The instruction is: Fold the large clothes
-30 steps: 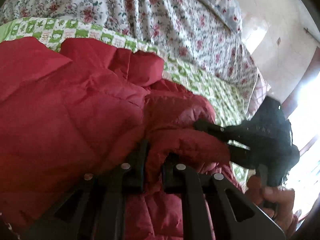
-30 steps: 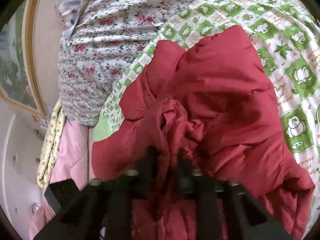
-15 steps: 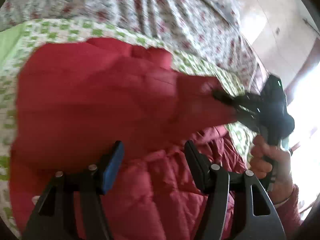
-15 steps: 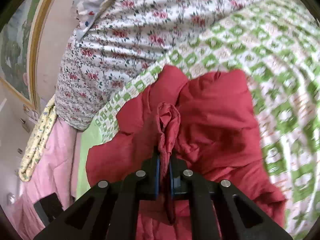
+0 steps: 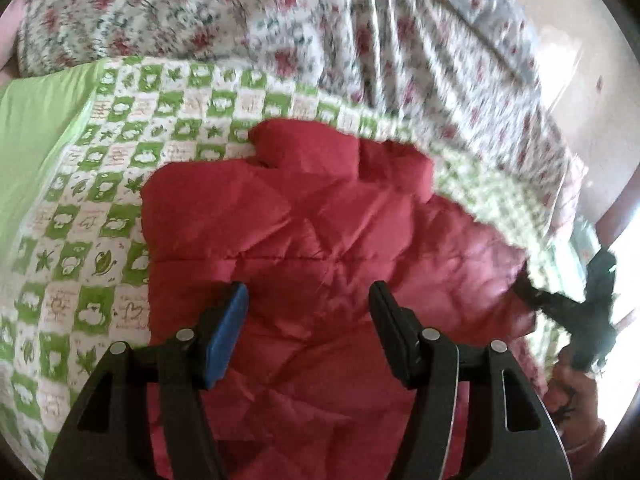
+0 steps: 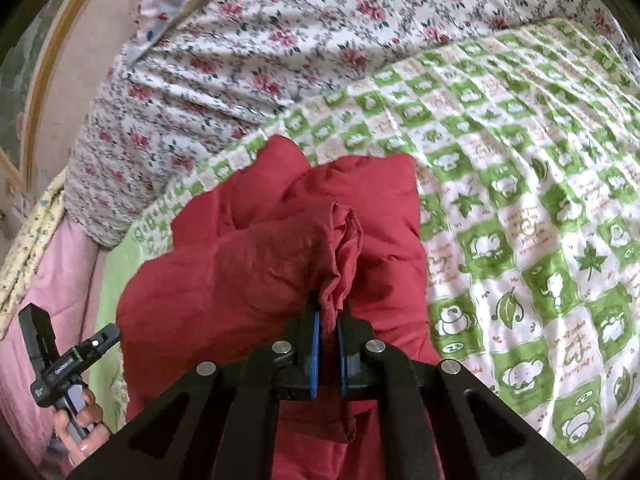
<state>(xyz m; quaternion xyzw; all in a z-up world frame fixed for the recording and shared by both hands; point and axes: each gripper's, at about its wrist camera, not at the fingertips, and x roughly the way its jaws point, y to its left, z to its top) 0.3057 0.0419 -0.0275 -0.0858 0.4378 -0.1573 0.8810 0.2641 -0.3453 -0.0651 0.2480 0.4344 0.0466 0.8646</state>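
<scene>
A red quilted jacket (image 5: 320, 240) lies on a green-and-white checked bedspread (image 5: 80, 240). My left gripper (image 5: 308, 300) is open, its jaws wide apart just above the jacket's flat middle, holding nothing. My right gripper (image 6: 328, 312) is shut on a bunched fold of the red jacket (image 6: 248, 264) and lifts that fold above the rest. The right gripper also shows at the right edge of the left wrist view (image 5: 532, 296), pinching the jacket's edge. The left gripper (image 6: 106, 336) shows at the lower left of the right wrist view.
A floral quilt (image 6: 300, 40) is heaped along the far side of the bed. A pink blanket (image 6: 24, 320) and a yellow patterned cloth (image 6: 28, 232) lie at the left. A pale wall (image 5: 580, 80) and bright window stand to the right.
My left gripper has let go of the jacket, opened wide and pulled back above it. The right gripper stays shut on its fold, and the jacket now lies flatter.
</scene>
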